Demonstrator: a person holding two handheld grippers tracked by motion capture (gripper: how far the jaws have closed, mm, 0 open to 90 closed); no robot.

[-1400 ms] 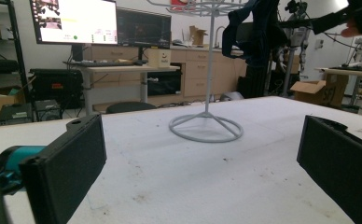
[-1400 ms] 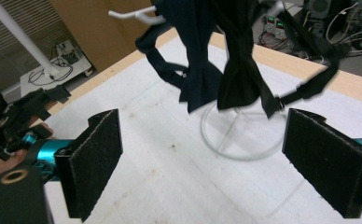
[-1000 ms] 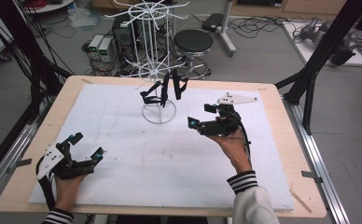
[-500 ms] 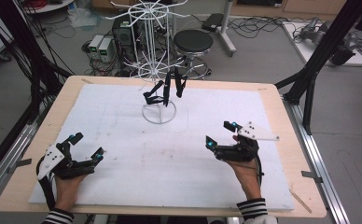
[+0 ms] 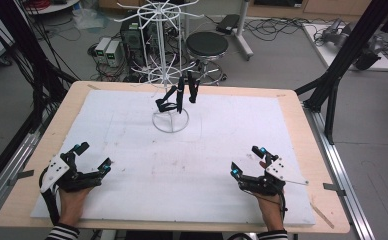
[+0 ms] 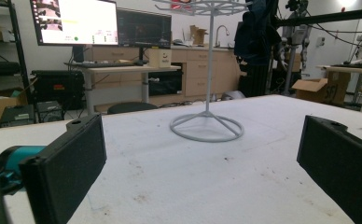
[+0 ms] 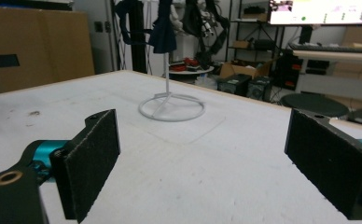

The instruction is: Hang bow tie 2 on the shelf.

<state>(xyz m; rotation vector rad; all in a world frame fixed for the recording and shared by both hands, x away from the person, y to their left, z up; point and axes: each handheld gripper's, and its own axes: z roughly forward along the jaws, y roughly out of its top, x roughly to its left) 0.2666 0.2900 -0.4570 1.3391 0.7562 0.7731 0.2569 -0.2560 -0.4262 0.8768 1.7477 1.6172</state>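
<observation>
A white wire rack stands at the back middle of the white mat, with a few dark items hanging low on its arms. My left gripper rests at the front left, open and holding nothing. My right gripper sits at the front right, also open, nothing between its pads. In the left gripper view the rack's ring base lies ahead between the wide-apart jaws of the left gripper. In the right gripper view the ring base and a dark hanging item are ahead of the right gripper.
The wooden table edge borders the mat. Behind the table stand a black stool and computer boxes. Black frame struts rise at the right. Monitors sit on a desk beyond.
My right gripper has drawn back from beside the rack to the front right of the mat. The left gripper has stayed in place.
</observation>
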